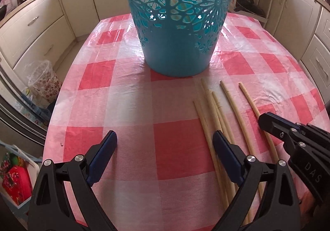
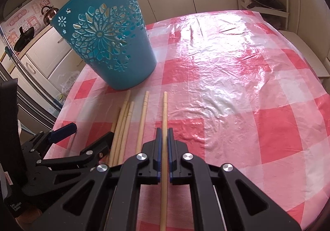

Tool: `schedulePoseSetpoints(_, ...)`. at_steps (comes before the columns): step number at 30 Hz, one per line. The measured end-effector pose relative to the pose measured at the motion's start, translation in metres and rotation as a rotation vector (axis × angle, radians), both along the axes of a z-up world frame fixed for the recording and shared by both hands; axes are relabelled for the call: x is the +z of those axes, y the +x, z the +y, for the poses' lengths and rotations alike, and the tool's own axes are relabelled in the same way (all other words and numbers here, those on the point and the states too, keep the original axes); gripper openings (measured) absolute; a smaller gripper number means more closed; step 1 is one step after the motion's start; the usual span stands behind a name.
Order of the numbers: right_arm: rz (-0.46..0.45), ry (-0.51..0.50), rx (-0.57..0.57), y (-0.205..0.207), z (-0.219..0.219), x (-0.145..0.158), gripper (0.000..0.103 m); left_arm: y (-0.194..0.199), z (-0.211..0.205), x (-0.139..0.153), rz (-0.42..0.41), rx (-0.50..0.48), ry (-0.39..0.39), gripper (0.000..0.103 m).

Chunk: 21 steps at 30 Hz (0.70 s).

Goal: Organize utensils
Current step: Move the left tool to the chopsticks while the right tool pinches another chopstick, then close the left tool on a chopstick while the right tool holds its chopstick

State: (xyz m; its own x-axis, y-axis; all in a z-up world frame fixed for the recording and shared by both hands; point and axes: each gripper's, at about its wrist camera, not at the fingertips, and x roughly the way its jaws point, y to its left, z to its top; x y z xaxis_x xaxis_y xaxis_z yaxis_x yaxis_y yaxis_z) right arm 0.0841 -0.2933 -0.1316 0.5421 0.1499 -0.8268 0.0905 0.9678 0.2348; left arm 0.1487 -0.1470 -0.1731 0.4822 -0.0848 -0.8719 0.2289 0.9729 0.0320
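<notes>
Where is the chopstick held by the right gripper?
In the right wrist view, the rightmost pale wooden chopstick lies clamped in the right gripper, right of the others, near the perforated blue plastic basket.

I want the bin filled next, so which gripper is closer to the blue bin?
Left. The left gripper hangs open straight in front of the blue bin; the right gripper sits farther out to the side, shut on a chopstick.

Right gripper: pitched steeply down, jaws clamped on single chopstick running lengthwise between blue pads. Left gripper: jaws spread wide, nothing between, angled down, just beside right gripper.
</notes>
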Motion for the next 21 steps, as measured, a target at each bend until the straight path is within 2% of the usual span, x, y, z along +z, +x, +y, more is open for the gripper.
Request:
schedulePoseSetpoints(11, -0.004, -0.002, 0.000, 0.001, 0.001, 0.000, 0.006, 0.010, 0.006, -0.001, 0.026, 0.029, -0.005, 0.090)
schedulePoseSetpoints(13, -0.005, -0.006, 0.000, 0.002, 0.002, 0.000, 0.006, 0.010, 0.005, -0.001, 0.019, 0.019, -0.009, 0.085)
schedulePoseSetpoints(16, -0.007, -0.011, 0.001, 0.002, 0.003, 0.000, 0.006, 0.008, -0.002, 0.002, 0.000, -0.038, -0.022, 0.067)
schedulePoseSetpoints(18, -0.010, -0.013, 0.000, 0.003, 0.003, 0.000, 0.006, 0.007, -0.006, 0.003, -0.012, -0.099, -0.039, 0.045)
schedulePoseSetpoints(19, -0.011, -0.013, -0.001, 0.003, 0.003, -0.001, 0.006, 0.008, -0.009, 0.004, -0.019, -0.130, -0.045, 0.040)
schedulePoseSetpoints(21, -0.013, -0.011, -0.002, 0.003, 0.003, -0.001, 0.006, 0.011, -0.009, 0.005, -0.010, -0.177, -0.067, 0.018)
